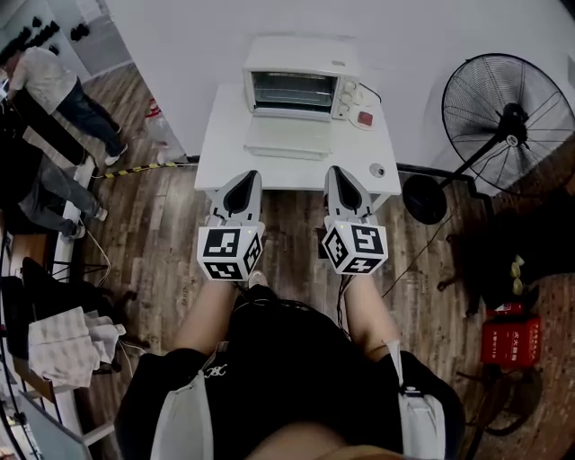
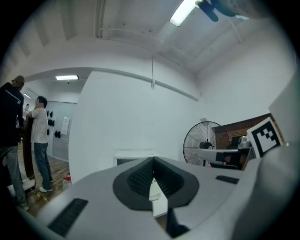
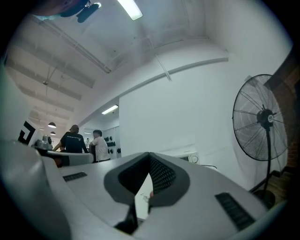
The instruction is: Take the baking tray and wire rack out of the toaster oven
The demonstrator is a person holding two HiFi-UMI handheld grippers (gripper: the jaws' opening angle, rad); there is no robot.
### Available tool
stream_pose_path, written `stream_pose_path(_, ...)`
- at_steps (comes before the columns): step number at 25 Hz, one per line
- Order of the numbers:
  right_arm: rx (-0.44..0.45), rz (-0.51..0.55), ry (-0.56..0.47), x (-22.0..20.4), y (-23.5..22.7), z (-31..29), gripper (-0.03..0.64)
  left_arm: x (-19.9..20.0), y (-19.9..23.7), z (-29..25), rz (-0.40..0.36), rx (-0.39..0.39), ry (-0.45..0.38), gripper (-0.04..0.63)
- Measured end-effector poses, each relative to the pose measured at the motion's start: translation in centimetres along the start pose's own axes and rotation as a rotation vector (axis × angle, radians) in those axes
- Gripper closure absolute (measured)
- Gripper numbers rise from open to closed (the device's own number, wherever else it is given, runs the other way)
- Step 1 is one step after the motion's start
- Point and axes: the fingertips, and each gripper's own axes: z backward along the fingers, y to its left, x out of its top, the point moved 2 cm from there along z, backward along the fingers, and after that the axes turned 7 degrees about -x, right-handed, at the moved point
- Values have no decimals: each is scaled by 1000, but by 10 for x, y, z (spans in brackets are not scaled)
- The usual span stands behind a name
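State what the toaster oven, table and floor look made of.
Toaster oven: likely white painted metal, smooth matte shell. Table: white laminate or painted board, plain even surface. Floor: brown wood or wood-look planks, seams and grain visible.

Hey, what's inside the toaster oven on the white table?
The toaster oven appears to have its door folded down. Inside, thin bars like a wire rack show; the interior is too dark and small to tell whether a baking tray is there.

A small white bench (image 1: 225,153) stands against a plain white wall (image 1: 180,36) on a dark wood-plank floor (image 1: 162,243), a black pedestal fan (image 1: 508,117) beside it and a strip light (image 2: 183,13) glowing on the ceiling.
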Motion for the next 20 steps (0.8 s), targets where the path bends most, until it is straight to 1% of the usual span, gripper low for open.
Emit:
stream_pose_path(6, 2, -10, 14, -8, -15, -21, 617, -10, 1, -25, 1, 1, 11, 581)
stream_pose_path(11, 10, -25, 26, -9, -26, -52, 617, -6, 10, -57, -10, -9, 13, 581)
stream_pose_path(20, -7, -25, 66, -24, -47, -118, 617, -14, 37, -127, 10, -40, 23, 581)
